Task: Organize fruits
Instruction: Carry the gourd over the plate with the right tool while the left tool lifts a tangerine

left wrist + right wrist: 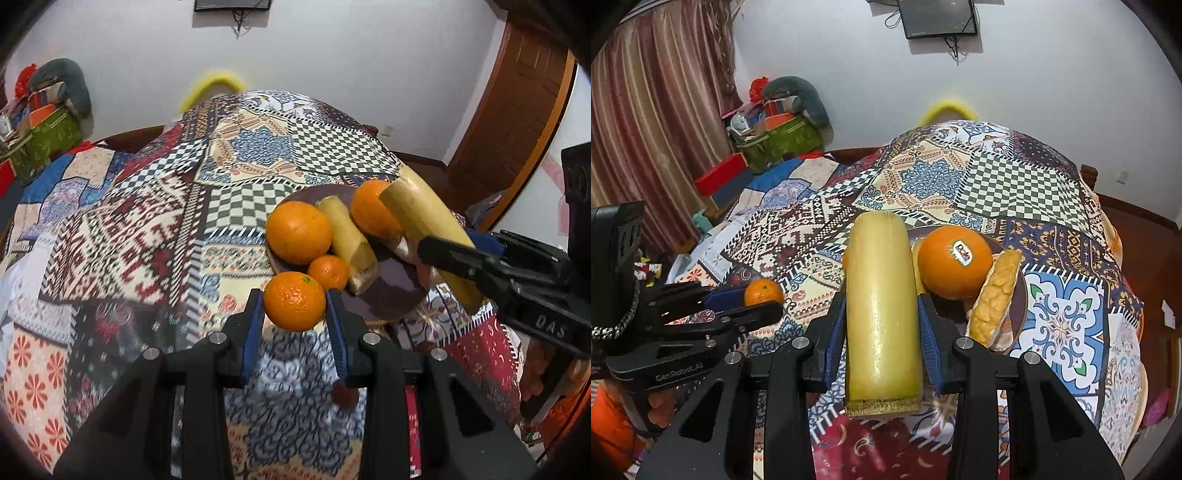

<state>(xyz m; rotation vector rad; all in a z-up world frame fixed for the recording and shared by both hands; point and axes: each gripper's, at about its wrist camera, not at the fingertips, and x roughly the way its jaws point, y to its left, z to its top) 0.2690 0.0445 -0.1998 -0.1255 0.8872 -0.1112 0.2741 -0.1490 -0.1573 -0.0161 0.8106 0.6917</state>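
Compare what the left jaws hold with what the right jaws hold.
The left gripper holds a small round tangerine; the right gripper holds a long pale-yellow cane piece. The tangerine barely fills its jaws; the cane piece sticks out both ends. Both are clamped clear of the plate.

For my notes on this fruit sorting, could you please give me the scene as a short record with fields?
left hand-held gripper: shut on a small orange, off the table
right hand-held gripper: shut on a yellow cane piece, off the table
plate: dark, round, on the patterned tablecloth
on plate: big orange, smaller orange, second cane piece, stickered orange, bread roll
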